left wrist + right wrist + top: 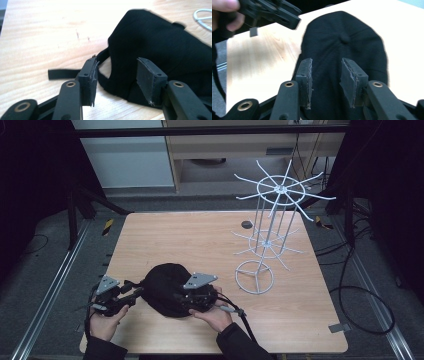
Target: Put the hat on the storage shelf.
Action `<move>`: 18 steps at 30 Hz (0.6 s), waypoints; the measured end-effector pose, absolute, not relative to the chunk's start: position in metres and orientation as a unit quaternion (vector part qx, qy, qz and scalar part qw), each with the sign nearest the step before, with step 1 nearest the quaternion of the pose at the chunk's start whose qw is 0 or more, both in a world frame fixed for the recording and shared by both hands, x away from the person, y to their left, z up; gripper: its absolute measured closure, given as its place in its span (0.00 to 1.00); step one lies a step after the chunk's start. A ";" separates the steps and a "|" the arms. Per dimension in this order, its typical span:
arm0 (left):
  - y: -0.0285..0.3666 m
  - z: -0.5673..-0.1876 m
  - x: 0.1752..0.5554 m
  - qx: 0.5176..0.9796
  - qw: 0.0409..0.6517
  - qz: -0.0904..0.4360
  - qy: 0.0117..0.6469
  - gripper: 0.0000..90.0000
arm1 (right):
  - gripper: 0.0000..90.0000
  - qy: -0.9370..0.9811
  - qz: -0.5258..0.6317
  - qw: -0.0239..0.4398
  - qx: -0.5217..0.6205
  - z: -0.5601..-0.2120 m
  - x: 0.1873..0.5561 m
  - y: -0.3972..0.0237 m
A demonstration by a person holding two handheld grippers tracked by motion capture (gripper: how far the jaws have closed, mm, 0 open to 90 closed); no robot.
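Matt black cloth cap (165,287) on smooth wooden table (200,240).

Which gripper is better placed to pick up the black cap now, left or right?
Probably the right gripper: its open jaws straddle the cap. The left gripper sits at the cap's edge by the strap.

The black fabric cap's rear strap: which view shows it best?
The left gripper view: the black fabric cap's rear strap lies flat on the wooden table, its loose end clear. In the high view it is a small dark bit beside the cap. The right gripper view shows the cap's crown and top button, not the strap.
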State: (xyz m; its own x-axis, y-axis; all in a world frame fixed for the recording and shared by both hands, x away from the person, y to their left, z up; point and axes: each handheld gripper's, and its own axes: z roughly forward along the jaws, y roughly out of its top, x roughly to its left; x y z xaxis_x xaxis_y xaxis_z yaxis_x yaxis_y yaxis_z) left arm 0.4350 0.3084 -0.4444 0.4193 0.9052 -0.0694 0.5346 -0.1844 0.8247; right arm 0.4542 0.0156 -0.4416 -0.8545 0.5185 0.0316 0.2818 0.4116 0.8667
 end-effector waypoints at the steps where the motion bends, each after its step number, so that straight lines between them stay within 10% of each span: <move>1: 0.307 -0.442 0.435 0.735 0.416 0.227 0.484 0.56 | 0.68 0.832 0.483 0.126 0.243 -0.440 0.455 0.012; 18: 0.287 -0.415 0.469 0.787 0.406 0.230 0.404 0.40 | 0.61 0.817 0.463 0.185 0.290 -0.426 0.444 -0.080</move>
